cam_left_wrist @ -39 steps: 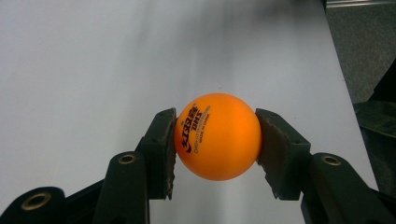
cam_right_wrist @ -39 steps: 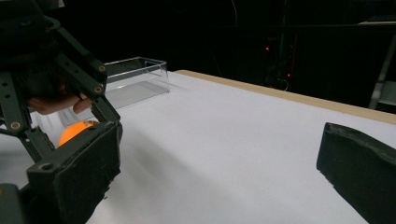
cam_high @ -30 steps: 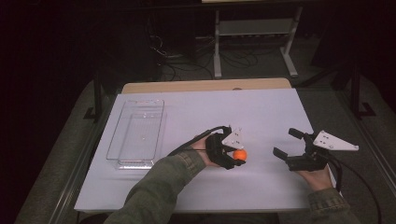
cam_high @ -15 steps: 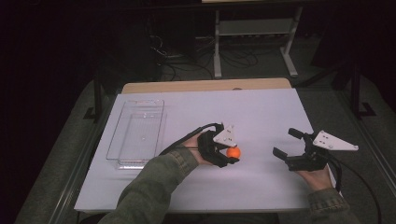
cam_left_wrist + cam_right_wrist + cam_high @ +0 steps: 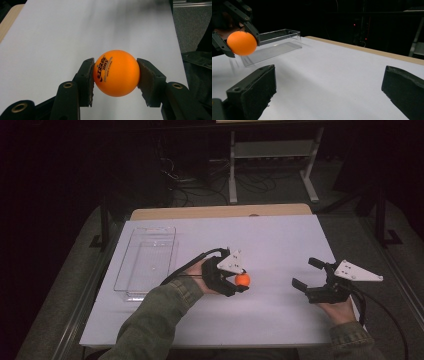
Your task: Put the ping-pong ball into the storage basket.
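now left tool (image 5: pixel 239 281) clamps orange ball (image 5: pixel 242 279) mid-table; right tool (image 5: pixel 308 274) gapes near table (image 5: pixel 280 235) edge.

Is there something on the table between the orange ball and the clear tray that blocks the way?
Nothing visible does. The left tongs are shut on the orange ball, and only bare white table lies between it and the clear tray.
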Demonstrator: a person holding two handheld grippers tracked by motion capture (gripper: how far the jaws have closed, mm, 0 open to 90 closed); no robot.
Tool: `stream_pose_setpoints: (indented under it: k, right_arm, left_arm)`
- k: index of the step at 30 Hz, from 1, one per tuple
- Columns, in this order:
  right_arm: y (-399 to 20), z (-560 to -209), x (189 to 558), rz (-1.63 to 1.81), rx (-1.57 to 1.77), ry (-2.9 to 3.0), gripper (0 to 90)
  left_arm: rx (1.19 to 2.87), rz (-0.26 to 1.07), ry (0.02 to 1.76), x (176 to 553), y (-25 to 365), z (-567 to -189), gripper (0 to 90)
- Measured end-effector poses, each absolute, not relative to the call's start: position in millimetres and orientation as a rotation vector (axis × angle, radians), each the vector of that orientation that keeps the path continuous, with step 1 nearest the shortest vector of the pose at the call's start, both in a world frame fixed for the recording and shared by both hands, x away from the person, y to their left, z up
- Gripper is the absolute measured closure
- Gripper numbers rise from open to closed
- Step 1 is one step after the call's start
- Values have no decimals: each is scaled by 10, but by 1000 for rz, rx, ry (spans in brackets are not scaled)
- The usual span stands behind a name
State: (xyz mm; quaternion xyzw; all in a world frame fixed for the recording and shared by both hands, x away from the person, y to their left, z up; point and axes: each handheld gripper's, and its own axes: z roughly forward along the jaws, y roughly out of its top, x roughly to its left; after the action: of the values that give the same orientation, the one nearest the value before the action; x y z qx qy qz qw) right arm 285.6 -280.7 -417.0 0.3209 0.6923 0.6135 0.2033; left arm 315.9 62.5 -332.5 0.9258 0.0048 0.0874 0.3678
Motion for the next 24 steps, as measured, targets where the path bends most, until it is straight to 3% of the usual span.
stream_pose_setpoints:
  k: [24]
  right_arm:
    - [-2801, -4178, 2858, 1703, 896, 1938, 0]
  left_arm:
    - [2373, 262, 66, 3164, 989, -3155, 507]
